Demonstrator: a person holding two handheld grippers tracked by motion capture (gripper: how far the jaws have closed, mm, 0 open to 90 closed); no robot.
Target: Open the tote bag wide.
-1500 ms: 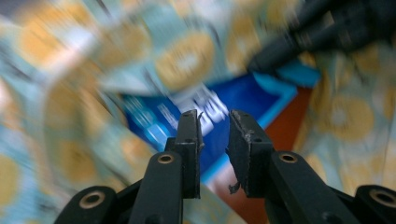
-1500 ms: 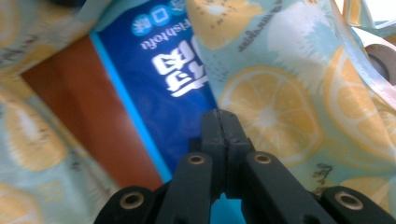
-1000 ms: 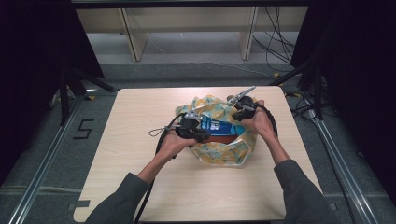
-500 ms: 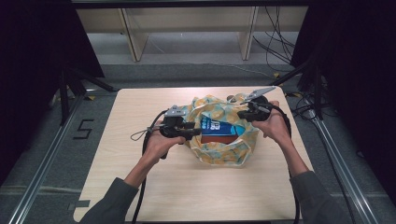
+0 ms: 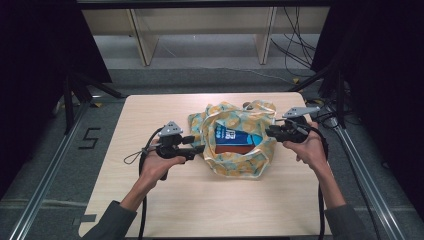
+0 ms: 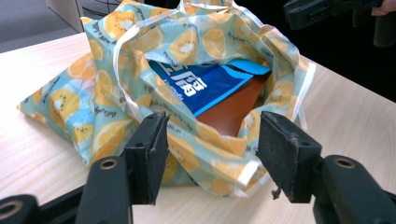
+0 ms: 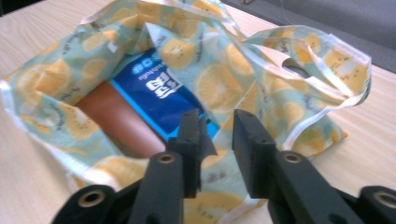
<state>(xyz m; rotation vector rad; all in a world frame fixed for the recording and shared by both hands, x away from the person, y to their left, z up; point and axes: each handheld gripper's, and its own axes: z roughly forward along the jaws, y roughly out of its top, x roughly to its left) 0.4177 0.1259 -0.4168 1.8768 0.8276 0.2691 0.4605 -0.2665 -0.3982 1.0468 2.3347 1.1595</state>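
Letting go of the bag (image 5: 235, 145) between left tongs (image 5: 199, 148) and right tongs (image 5: 269, 132), both just opening, empty; next, drawing clear.

Black grippers (image 5: 197, 148) (grey plates), dark sleeves (image 5: 112, 222).

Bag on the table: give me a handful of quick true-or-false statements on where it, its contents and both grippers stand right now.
1. The fruit-print bag lies on the wooden table with its mouth open. True.
2. A blue packet sits inside the bag. True.
3. The left gripper is clamped on the bag's edge. False: its jaws have just been opening and stand apart, the bag's edge loose between them.
4. The right gripper holds the blue packet. False: its jaws have just been opening and grip nothing.
5. The bag hangs in the air between the grippers. False: it rests on the table.
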